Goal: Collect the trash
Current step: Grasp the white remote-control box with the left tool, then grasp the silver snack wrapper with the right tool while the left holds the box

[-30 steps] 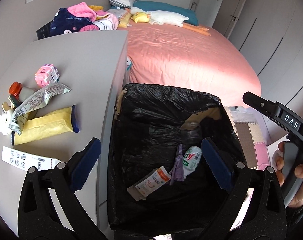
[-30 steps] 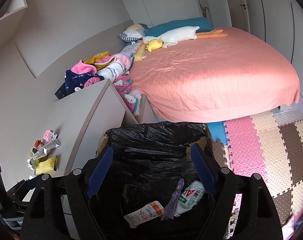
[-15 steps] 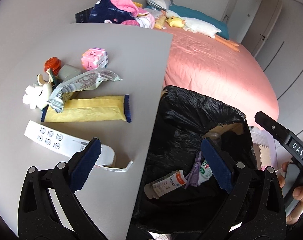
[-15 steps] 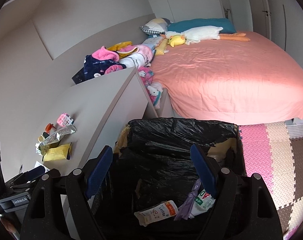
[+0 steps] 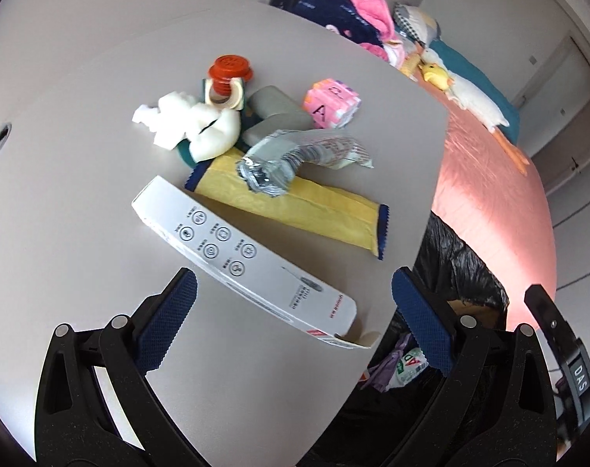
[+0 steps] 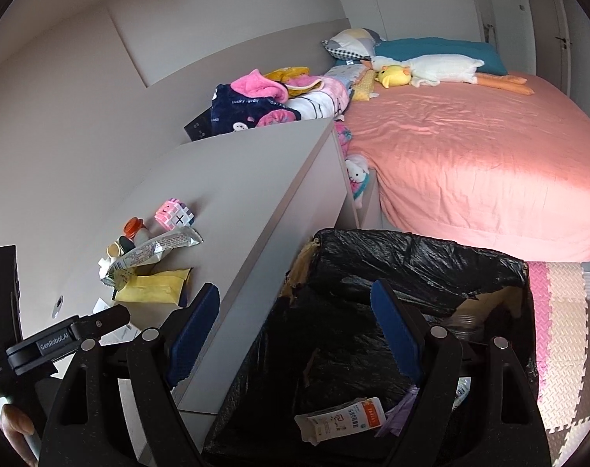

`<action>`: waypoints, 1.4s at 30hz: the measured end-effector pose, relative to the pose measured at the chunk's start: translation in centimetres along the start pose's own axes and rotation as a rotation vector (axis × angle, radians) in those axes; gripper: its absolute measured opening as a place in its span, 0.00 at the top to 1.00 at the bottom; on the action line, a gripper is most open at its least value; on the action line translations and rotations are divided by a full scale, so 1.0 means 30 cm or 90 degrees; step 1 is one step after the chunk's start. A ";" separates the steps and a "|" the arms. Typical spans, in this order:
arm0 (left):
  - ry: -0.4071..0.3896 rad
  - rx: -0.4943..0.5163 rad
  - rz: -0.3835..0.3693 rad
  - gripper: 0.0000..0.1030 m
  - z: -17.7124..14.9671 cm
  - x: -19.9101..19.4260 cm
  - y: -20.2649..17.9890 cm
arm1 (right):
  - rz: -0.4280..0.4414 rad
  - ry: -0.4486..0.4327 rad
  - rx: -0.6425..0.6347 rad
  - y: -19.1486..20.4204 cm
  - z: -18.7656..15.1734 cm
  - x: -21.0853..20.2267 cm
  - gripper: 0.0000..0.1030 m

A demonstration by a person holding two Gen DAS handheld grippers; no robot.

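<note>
We see pink bed (image 6: 470, 148), then grey desk (image 5: 80, 155) w/ black-lined bin (image 6: 411, 257) beside it. On desk: white box (image 5: 232, 249), yellow wrapper (image 5: 295, 202), silver wrapper (image 5: 295, 155). Left gripper (image 5: 295, 307) wide open, empty, over the box; right gripper (image 6: 295, 323) wide open, empty, above bin.

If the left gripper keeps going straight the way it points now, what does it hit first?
Most likely the long white cardboard box printed with round icons, lying on the grey tabletop. It sits directly ahead between the open fingers of the left gripper. Depth is hard to judge through the fisheye.
</note>
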State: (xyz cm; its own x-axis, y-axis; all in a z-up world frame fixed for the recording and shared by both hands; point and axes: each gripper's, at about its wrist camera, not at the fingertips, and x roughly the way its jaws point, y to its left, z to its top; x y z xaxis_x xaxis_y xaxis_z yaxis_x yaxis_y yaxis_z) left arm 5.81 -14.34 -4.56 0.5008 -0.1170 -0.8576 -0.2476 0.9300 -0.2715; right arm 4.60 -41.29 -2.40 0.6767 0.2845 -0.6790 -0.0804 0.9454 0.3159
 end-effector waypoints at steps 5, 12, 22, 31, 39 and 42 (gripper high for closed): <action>0.015 -0.043 0.013 0.10 0.028 0.031 0.043 | 0.008 0.003 -0.007 0.026 0.011 0.019 0.22; 0.029 -0.054 0.021 0.33 0.035 0.062 0.090 | 0.014 0.008 -0.021 0.067 0.024 0.043 0.22; 0.003 -0.016 -0.013 0.58 0.033 0.033 0.160 | 0.027 0.016 -0.045 0.163 0.020 0.072 0.22; -0.024 -0.007 -0.020 0.70 0.043 -0.019 0.269 | 0.032 0.036 -0.094 0.295 -0.004 0.131 0.22; -0.050 -0.006 -0.019 0.71 0.073 -0.098 0.356 | 0.013 0.054 -0.149 0.394 -0.002 0.216 0.22; -0.058 -0.010 -0.017 0.71 0.082 -0.120 0.391 | 0.004 0.062 -0.171 0.424 0.000 0.251 0.22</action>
State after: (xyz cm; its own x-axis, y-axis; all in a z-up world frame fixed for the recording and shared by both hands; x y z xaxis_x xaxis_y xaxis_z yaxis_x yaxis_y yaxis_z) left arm 3.14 -2.16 -3.59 0.5800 -0.1085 -0.8074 -0.2465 0.9212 -0.3009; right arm 8.67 -27.11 -3.49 0.6037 0.2918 -0.7418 -0.2834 0.9484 0.1424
